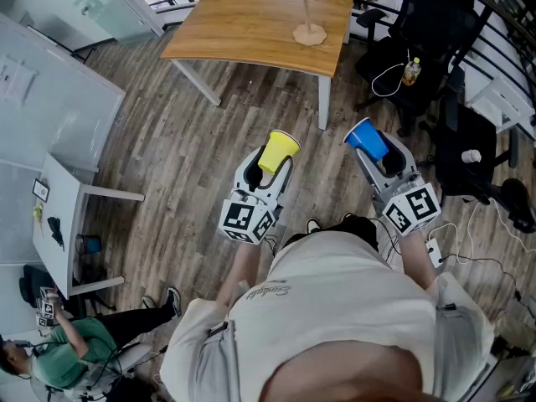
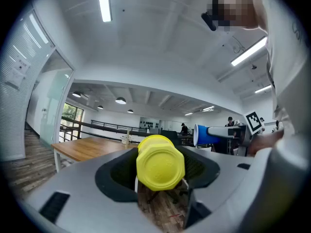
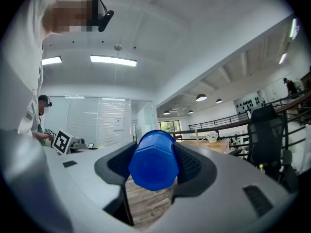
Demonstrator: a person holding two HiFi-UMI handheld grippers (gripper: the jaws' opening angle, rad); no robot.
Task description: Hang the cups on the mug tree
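Observation:
I hold both grippers up in front of me, over the wooden floor. My left gripper is shut on a yellow cup, whose mouth points away from me. In the left gripper view the yellow cup's base fills the gap between the black pads. My right gripper is shut on a blue cup; its base sits between the pads. The mug tree, a thin wooden pole on a round base, stands on the wooden table well ahead of both grippers.
Black office chairs stand to the right of the table, one with a bottle on it. A white desk is at the left, with a seated person below it. Cables lie on the floor at right.

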